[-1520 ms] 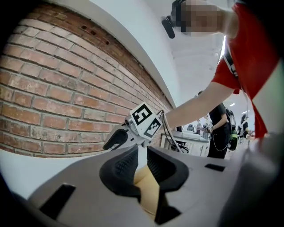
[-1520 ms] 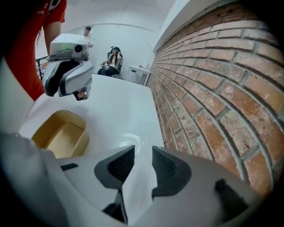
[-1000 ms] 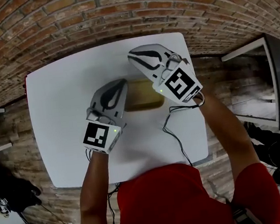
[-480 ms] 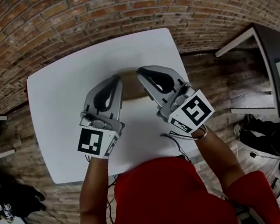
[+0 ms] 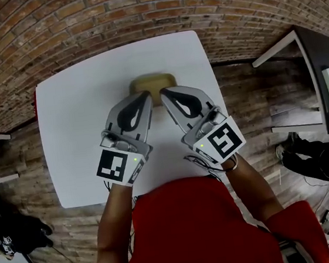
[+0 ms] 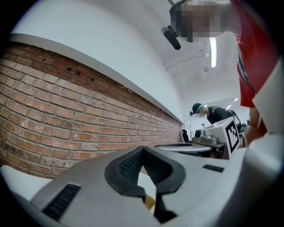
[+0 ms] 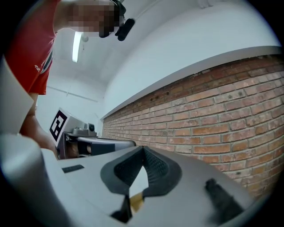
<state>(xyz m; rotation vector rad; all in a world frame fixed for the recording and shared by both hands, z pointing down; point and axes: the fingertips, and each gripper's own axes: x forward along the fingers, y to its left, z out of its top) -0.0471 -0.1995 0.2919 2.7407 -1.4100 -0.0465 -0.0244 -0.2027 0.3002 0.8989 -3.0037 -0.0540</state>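
Brick wall (image 5: 138, 7) behind, looking down on white table (image 5: 75, 126), seeing tan tray (image 5: 147, 81) lying toward 12 o'clock, holding left gripper (image 5: 143, 97) at 7 o'clock and right gripper (image 5: 164, 92) at 5 o'clock of tray, pressing both jaw pairs together, gripping nothing.

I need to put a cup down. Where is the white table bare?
Bare: the white square table left of the left gripper, and its far right corner beside the tan rectangular tray. Crowded: the middle, by the right gripper.
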